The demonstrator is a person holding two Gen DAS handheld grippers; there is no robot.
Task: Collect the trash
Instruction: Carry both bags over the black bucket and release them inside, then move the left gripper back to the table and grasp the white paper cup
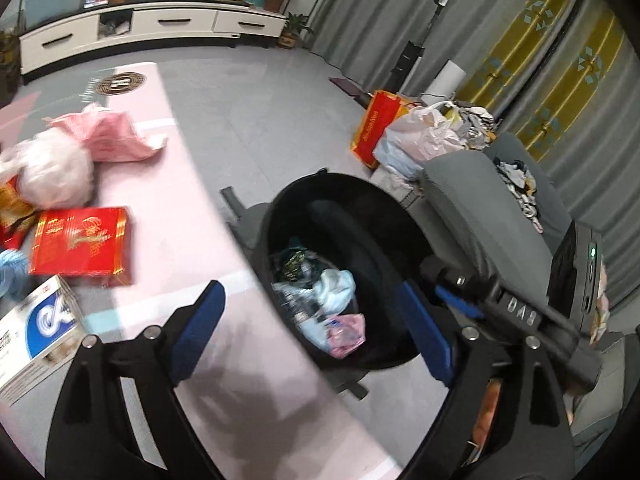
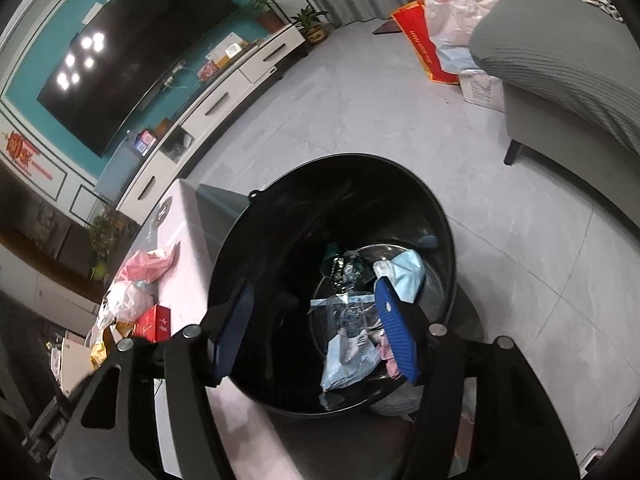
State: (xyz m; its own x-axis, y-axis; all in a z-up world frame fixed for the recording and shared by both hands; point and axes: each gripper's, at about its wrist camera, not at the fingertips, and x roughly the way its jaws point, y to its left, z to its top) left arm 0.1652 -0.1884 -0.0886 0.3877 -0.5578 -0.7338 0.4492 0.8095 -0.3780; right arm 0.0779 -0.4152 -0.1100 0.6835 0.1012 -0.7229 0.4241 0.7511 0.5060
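Observation:
A black round trash bin (image 1: 280, 220) stands on the floor beside the pink table (image 1: 192, 240); it also shows in the right wrist view (image 2: 440, 216). Crumpled wrappers, a blue mask and plastic bags (image 1: 328, 300) lie at its bottom, seen too in the right wrist view (image 2: 352, 332). My left gripper (image 1: 316, 332) is open and empty, over the table's edge and the bin. My right gripper (image 2: 320, 332) is open and empty, right above the bin's mouth. The right gripper's body (image 1: 520, 312) shows in the left wrist view beside the bin.
On the table lie a red box (image 1: 80, 244), a white-and-blue box (image 1: 36, 332), a pink bag (image 1: 108, 136) and a clear bag (image 1: 52, 172). A grey sofa (image 1: 480, 208) stands right of the bin. Bags (image 1: 416, 132) sit on the floor beyond. A TV cabinet (image 1: 152, 28) lines the far wall.

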